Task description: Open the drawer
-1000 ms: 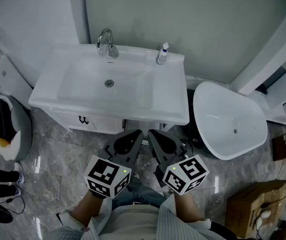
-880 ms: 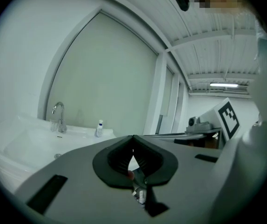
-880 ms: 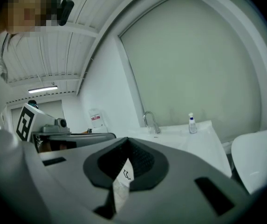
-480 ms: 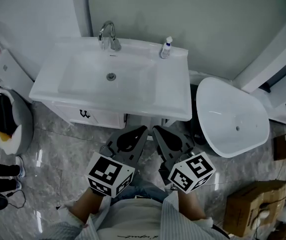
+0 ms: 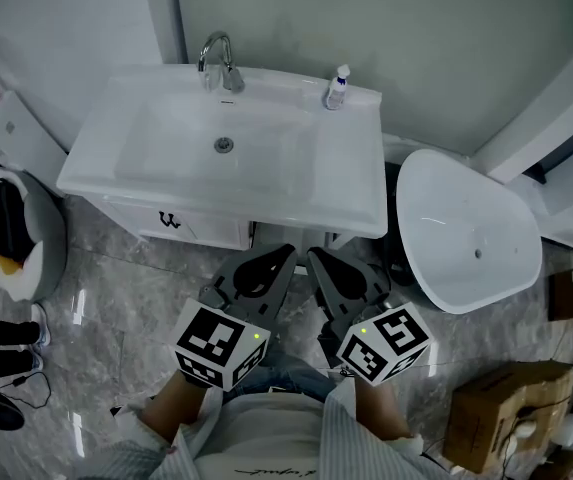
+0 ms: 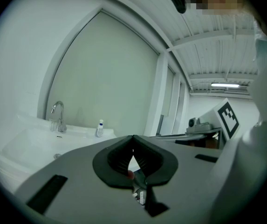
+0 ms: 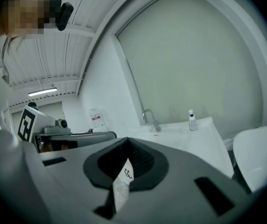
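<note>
We hold the left tongs (image 5: 282,258) and right tongs (image 5: 316,259) pressed together and empty, side by side short of the shut drawer (image 5: 194,230) beneath the washbasin (image 5: 351,173), seemingly poised to reach its handle (image 5: 169,220)

the left gripper (image 6: 133,139) has its jaws together, with a sink (image 6: 28,141), faucet (image 6: 58,116) and bottle (image 6: 99,128) beyond.

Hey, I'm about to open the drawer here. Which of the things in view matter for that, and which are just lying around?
For the job:
white vanity drawer front with dark handle
left gripper, shut
right gripper, shut

Lying about:
chrome faucet
small pump bottle
white oval tub
grey round bin
brown cardboard box
</note>
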Motion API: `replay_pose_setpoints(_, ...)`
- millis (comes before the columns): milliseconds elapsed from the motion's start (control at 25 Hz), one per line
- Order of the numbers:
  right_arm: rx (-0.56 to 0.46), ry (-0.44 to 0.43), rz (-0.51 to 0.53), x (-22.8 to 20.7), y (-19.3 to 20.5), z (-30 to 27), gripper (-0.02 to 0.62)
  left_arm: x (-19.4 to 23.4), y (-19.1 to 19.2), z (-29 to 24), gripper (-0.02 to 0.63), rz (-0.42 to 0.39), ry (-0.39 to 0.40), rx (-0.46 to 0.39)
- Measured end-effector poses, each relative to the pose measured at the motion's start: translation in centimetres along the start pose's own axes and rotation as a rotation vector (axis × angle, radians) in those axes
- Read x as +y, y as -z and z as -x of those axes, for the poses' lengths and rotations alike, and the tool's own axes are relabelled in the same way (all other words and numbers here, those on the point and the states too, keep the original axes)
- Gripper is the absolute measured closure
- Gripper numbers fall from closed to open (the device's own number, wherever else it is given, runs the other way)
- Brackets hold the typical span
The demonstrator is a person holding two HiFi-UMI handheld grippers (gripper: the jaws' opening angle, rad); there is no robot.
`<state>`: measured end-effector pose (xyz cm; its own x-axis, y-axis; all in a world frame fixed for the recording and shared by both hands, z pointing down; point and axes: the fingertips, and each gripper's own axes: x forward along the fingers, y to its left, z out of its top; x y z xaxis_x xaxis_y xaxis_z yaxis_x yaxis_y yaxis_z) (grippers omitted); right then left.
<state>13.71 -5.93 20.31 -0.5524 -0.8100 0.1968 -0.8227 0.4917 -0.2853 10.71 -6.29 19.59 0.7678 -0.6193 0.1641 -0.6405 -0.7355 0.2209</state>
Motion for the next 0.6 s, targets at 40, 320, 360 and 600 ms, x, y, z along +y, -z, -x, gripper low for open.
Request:
replay_pose_setpoints(40,0.001,0.0,-0.002,-0.07,0.09,-0.04,0.588,0.03,0.01,-0.06,0.589,-0.002,-0.001,0.0)
replay_pose_setpoints(320,0.003,0.003,-0.016,-0.53,0.36,-0.24,0.588,0.35,0.22,-0.25,0.589,0.011,-0.002,0.007)
replay_pose_setpoints(360,0.003,0.004,-0.016,-0.59,0.41,-0.24,0.588,0.32,0.23,-0.28,0.589,0.01,-0.001,0.007)
replay_pose_setpoints(600,0.012,-0.003,-0.025,-0.64,0.74,-0.31,0.588,0.3,0.32,-0.48,0.589,0.02,0.005,0.01)
